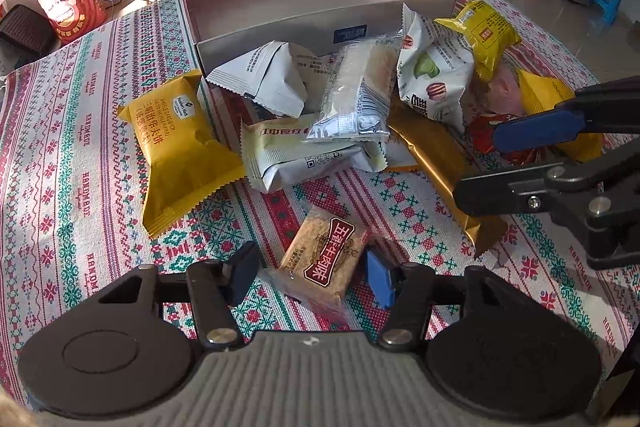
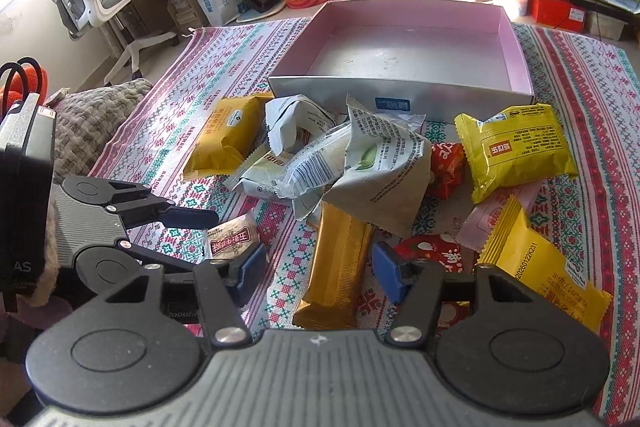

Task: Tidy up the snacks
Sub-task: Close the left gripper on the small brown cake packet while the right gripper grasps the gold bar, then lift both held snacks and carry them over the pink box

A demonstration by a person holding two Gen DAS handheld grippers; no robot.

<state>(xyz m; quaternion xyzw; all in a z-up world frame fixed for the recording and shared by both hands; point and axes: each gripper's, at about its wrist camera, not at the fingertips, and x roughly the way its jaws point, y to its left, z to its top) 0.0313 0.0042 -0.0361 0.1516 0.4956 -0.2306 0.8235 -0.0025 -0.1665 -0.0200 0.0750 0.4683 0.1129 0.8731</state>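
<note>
Both grippers straddling snacks, box empty

Left gripper (image 1: 310, 273) half-open around beef-crisp packet (image 1: 324, 263), unpinched; right gripper (image 2: 316, 273) likewise astride gold bar (image 2: 336, 275), lengthwise between fingers.

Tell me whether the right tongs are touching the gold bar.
Cannot tell. In the right wrist view the right tongs straddle the gold bar, with narrow gaps seeming to remain beside each pad; the left wrist view doesn't settle it.
</note>
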